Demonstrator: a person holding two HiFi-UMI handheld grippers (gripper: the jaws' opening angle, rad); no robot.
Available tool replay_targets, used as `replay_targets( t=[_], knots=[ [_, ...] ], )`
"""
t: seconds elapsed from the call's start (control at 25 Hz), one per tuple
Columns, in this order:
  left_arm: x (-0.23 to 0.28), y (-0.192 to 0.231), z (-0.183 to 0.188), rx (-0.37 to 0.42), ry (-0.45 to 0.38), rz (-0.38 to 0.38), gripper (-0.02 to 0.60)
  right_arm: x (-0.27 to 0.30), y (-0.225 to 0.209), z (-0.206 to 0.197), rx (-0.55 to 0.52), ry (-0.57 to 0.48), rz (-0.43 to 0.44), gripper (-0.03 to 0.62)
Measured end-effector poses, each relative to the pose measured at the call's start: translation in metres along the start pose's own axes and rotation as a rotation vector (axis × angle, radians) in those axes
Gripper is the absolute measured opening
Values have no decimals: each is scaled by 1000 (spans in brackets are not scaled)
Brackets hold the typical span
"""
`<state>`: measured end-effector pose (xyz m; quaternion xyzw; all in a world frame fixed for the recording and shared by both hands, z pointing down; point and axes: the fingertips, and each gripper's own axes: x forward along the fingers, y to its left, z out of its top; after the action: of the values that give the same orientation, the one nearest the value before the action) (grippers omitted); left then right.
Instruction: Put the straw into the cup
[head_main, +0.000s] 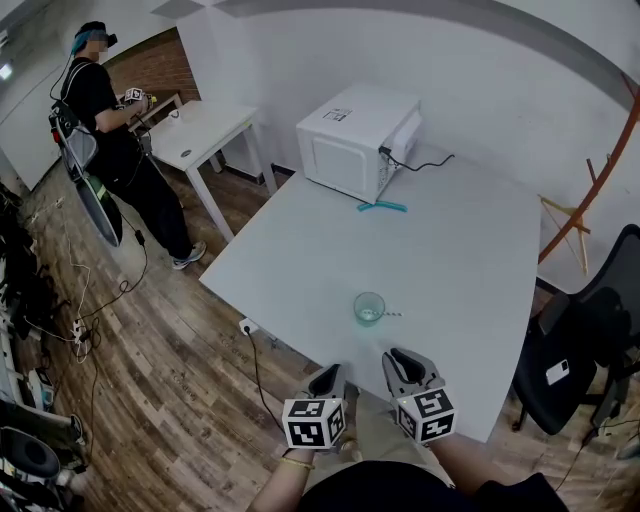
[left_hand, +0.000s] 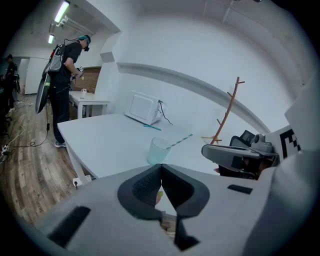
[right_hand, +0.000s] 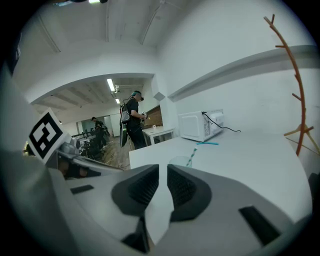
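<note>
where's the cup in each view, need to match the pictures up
Head view: the cup sits low and centre, on the near part of the white table.
Left gripper view: cup at centre, just above the jaws.
Right gripper view: cup at centre, peeking over the jaws.
Shared landmark: the white microwave, beyond the cup in every view.

We note white walls (head_main: 500, 60), wood floor (head_main: 150, 330), a white worktop (head_main: 460, 260) carrying a microwave (head_main: 355, 140), black chair (head_main: 590, 330) beside.
</note>
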<state>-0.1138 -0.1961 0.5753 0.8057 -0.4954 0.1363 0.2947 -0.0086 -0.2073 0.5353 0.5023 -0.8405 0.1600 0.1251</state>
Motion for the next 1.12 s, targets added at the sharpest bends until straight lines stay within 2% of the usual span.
replay_targets(
  t=[0.24, 0.64, 1.12],
  knots=[
    [-14, -10, -6, 6, -14, -9, 20, -22, 12, 6, 2, -40, 6, 43],
    [-32, -25, -12, 13, -35, -20, 20, -48, 25, 8, -2, -55, 29, 35],
    [-37, -31, -14, 20, -40, -21, 20, -54, 31, 11, 1, -73, 50, 35]
  ],
)
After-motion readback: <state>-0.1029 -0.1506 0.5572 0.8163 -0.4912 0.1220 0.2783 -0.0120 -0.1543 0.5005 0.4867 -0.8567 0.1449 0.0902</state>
